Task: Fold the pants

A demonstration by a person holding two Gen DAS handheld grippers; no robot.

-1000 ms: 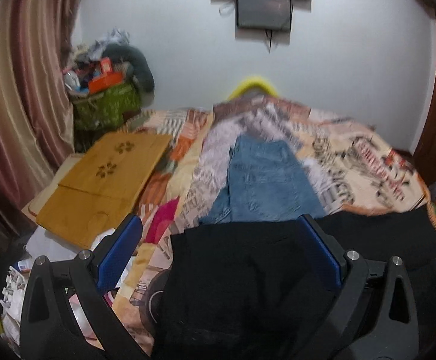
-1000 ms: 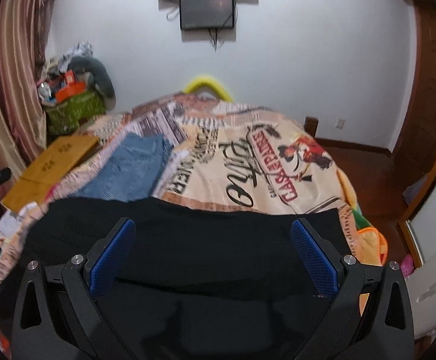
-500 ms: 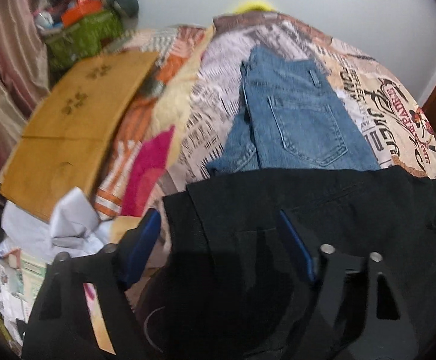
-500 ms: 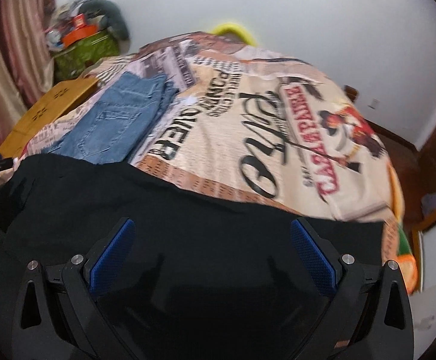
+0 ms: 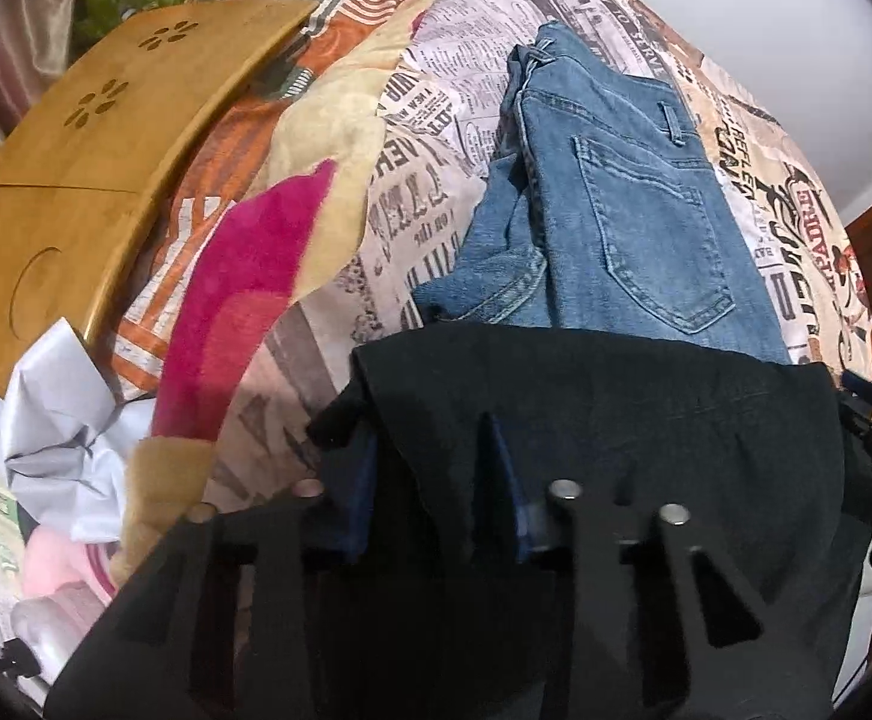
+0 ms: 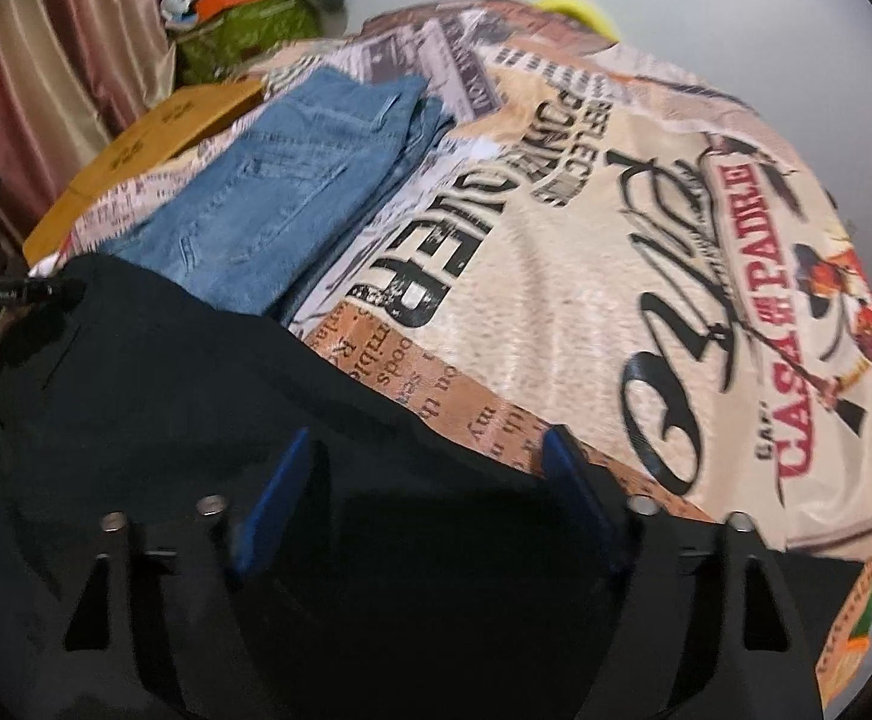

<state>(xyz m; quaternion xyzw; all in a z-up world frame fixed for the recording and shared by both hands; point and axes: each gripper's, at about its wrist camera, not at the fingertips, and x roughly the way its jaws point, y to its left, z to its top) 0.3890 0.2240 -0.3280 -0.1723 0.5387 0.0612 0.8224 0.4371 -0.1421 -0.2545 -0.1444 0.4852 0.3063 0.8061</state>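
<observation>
Black pants (image 5: 646, 420) lie spread across the near edge of the bed; they also fill the lower left of the right wrist view (image 6: 165, 396). My left gripper (image 5: 429, 438) is low over their left end, jaws half closed with black cloth between the blue pads (image 5: 505, 480). My right gripper (image 6: 429, 450) is low over their far edge, jaws partly closed, cloth between them. Whether either one pinches the cloth is not clear.
Folded blue jeans (image 5: 616, 198) lie just beyond the black pants, also seen in the right wrist view (image 6: 291, 180). A printed bedspread (image 6: 616, 240) covers the bed. A wooden lap tray (image 5: 87, 138) and crumpled paper (image 5: 57, 408) sit at the left.
Both grippers have dropped and tilted down toward the black pants. Both pairs of jaws have narrowed from wide open, the left more than the right.
</observation>
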